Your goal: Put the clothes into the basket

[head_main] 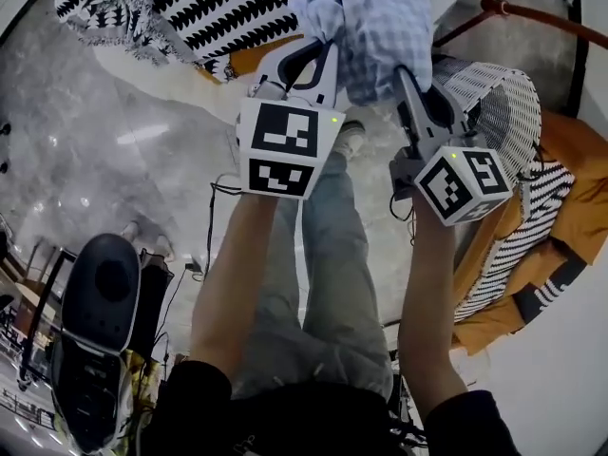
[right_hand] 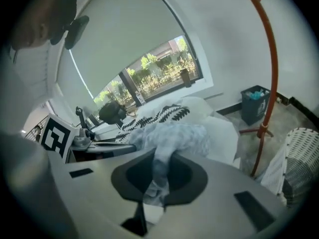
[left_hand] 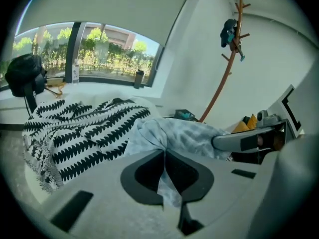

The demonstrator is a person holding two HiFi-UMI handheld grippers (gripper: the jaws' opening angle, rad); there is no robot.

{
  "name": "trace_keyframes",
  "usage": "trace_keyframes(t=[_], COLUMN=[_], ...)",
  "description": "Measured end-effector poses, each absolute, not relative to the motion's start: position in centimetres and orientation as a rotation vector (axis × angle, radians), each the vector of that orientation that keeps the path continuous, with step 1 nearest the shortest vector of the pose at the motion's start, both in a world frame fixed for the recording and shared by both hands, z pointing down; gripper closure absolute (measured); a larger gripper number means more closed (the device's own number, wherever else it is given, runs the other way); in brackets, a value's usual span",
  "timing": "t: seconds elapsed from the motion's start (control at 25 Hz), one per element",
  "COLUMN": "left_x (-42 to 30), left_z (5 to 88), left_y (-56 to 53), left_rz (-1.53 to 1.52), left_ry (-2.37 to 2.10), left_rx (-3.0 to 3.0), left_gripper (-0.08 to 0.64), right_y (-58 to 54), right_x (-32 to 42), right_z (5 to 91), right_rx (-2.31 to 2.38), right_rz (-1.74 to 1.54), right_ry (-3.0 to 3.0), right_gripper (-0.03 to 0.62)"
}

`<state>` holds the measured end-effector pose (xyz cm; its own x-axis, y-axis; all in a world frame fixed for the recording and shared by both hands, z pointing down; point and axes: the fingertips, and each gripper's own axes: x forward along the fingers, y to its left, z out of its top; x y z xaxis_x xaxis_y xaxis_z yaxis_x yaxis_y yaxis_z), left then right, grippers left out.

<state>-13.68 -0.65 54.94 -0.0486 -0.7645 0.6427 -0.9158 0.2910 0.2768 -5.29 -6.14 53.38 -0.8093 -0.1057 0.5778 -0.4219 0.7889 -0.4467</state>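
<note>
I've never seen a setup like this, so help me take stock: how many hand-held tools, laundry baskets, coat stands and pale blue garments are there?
2 tools: left tool, right tool
1 basket
1 coat stand
1 pale blue garment
Total: 5

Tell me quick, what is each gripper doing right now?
Left gripper: shut on the pale blue checked fabric garment.
Right gripper: shut on the same garment.

My left forearm (head_main: 233, 283) and right forearm (head_main: 427, 302) stretch forward side by side; the left gripper (head_main: 321, 55) and right gripper (head_main: 408, 82) tilt downward at matching height, each one's jaws pinched tight on a fold of pale blue cloth (head_main: 370, 22).
</note>
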Motion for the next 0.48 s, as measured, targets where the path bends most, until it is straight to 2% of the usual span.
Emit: trace_keyframes(t=[0.48], left_x=[-4.0], left_z=[45.0], left_y=[-5.4], left_rz=[0.277], left_ry=[-1.840], left_rx=[1.729], left_gripper=[0.543], right_y=[-9.5], right_x=[4.9], right_z=[43.0], right_rx=[0.610], right_rz=[0.776], right_ry=[-2.624], right_gripper=[0.555])
